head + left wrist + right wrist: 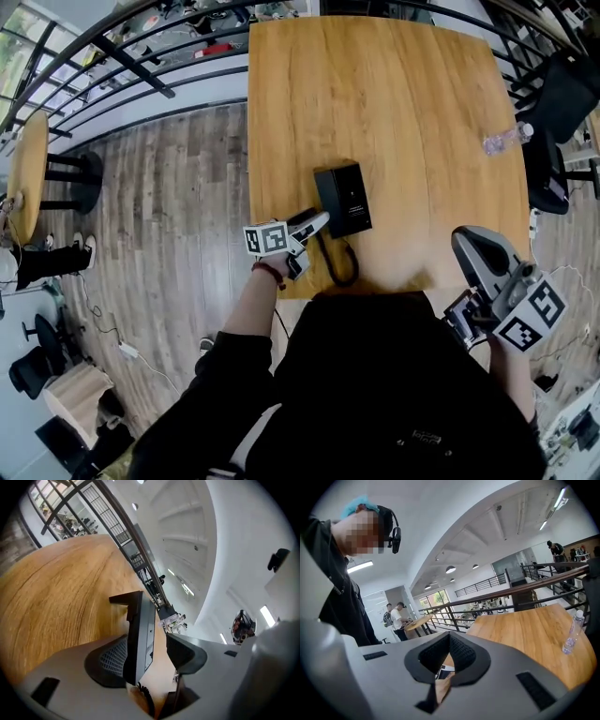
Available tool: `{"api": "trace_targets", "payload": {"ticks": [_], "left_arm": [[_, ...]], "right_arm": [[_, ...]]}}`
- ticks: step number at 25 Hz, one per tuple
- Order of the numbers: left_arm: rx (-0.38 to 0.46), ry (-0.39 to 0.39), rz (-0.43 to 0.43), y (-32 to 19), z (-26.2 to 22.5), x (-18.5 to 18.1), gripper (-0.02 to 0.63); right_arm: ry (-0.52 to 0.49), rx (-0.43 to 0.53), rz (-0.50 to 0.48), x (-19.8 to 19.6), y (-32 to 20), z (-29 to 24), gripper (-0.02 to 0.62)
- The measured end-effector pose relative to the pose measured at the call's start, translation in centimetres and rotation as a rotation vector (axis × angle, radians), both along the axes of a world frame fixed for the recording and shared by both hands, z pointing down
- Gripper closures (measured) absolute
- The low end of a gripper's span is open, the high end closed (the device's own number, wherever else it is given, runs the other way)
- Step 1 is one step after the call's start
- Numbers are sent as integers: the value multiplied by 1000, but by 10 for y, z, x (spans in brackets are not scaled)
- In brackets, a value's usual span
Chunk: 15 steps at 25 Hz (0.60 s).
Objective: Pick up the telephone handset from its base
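You are working at a pale wooden counter (394,103) with a square top. It stands on grey-brown plank floor (169,206), and a black railing (122,56) curves round its far side. A round wooden table (28,169) stands off to the left, and a clear plastic bottle (506,139) lies near the counter's right edge.

The head view shows the whole layout from above. The telephone (342,199) sits near the counter's near edge, left of centre. Its coiled cord (342,267) loops toward you.

Your left claw (319,223) is right at the telephone's near-left corner. Your right claw (473,248) hangs off the near right corner, beside your black top.

Only the left gripper view shows that claw (152,656) standing wide open. The telephone (140,634) is edge-on between the pads, close against one and clear of the other, so nothing is gripped. The cord (146,698) shows below it.

Only the right gripper view shows the room at eye level: a white vaulted ceiling with strip lights, and two people (396,616) at a far table. It also shows the bottle (572,632). Your right claw (449,637) has its pad tips together and holds nothing.

The telephone is a flat black slab with a small pale label. No view lets you separate the handset from the base.
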<state>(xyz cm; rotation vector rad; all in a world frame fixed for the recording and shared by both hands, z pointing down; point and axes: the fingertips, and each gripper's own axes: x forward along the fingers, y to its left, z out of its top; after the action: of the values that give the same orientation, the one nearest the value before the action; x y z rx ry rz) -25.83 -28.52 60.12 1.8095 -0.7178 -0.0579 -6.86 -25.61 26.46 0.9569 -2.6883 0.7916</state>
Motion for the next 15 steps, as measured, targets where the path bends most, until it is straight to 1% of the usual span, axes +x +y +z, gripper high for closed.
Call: {"api": "trace_targets", "payload": {"ticks": [1,4,5,8,10,12,14,15], "left_arm": [[-9,-1,13,-2,5,3,351],[-21,-35,55,-6,17,11,351],[-21,-36,60,-8,18,14,351],[-21,-6,49,-18,18,18,353],[-16,-21,62,-19,23,20,358],[-10,-48,77,-18,30,20,401],[-7,-22,62,-19,29,19,471],[-4,-3,57,-19,27,19,491]], "right_arm": [[5,-2,11,6,1,0,580],[13,-16,53,20,3,2,580],[12,-21,64,23,3,2,580],[10,-29,83,27,5,3,580],[16,-33,91,30,9,5,580],[22,-38,105,35,12,6,580],[18,-45,125,40,14,6,580],[16,-48,134,42,14,7,580]]}}
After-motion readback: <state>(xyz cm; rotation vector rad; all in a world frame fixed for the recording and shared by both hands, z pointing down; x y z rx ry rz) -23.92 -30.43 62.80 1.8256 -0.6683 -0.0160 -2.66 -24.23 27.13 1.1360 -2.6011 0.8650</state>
